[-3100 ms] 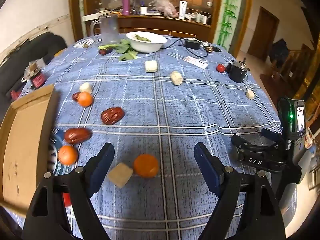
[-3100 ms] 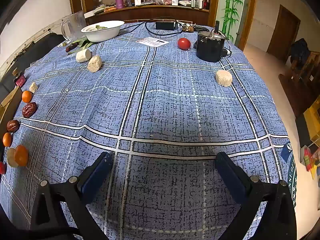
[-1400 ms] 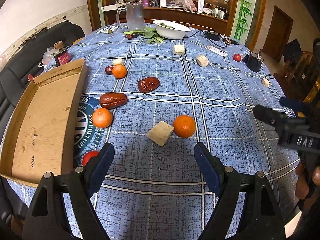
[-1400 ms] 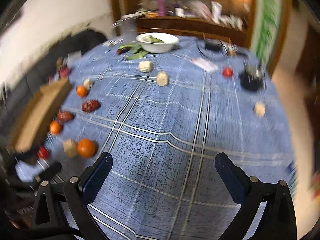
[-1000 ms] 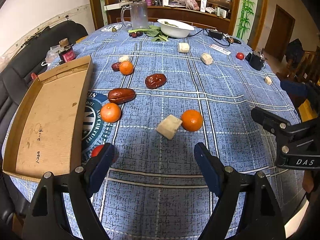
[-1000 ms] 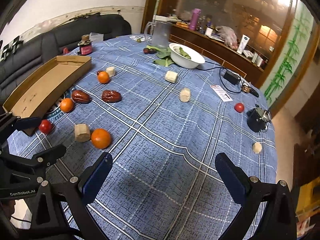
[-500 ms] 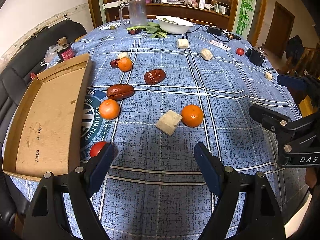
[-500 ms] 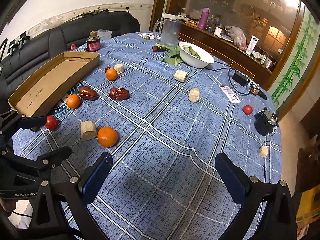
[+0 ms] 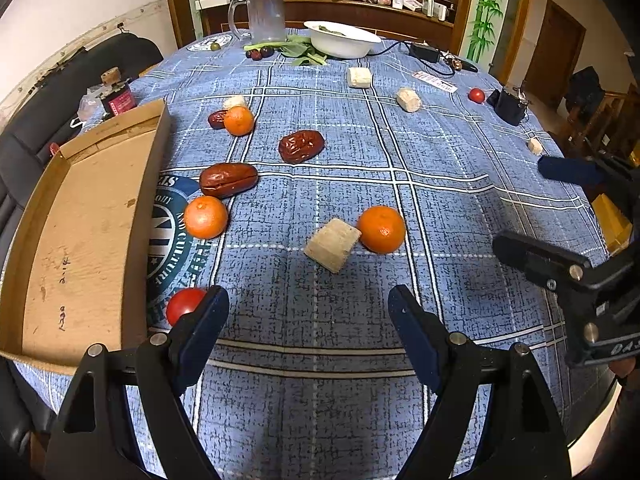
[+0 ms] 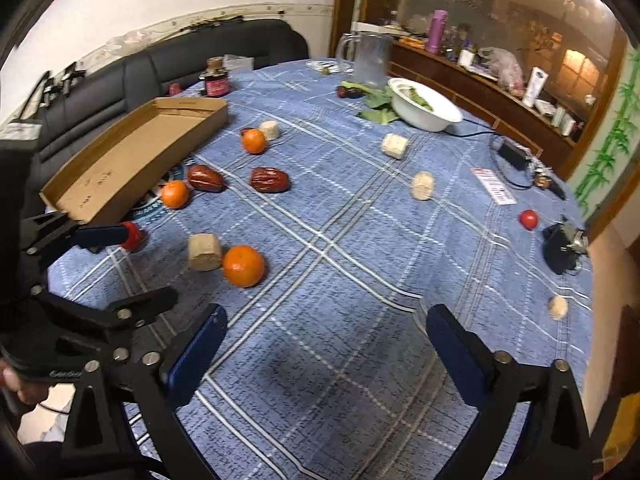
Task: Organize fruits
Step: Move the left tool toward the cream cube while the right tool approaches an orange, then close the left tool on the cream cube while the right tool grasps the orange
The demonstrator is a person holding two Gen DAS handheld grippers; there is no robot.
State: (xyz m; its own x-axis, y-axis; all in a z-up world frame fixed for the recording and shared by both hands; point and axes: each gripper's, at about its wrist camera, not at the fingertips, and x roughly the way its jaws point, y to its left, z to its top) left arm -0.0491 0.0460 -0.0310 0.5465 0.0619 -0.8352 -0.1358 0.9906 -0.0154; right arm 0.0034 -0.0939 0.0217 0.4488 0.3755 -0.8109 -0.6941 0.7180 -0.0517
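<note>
The right gripper (image 10: pixel 326 342) has swung round from the far side of the round table with the blue checked cloth (image 9: pixel 460 200) toward its left edge. Its jaws have just been closing a little, yet they stand wide apart with only cloth between them. The left gripper (image 9: pixel 308 312) hovers spread and empty over the near edge, with a small red tomato (image 9: pixel 182 306) just beside its left finger. The fruit lies loose on the cloth: a round orange mandarin (image 9: pixel 381 229) touches a pale tan cork-like block (image 9: pixel 332 244), and dark red dates (image 9: pixel 228 180) lie near the shallow brown cardboard tray (image 9: pixel 80 232). The tray holds nothing, so the sorting looks barely begun.
</note>
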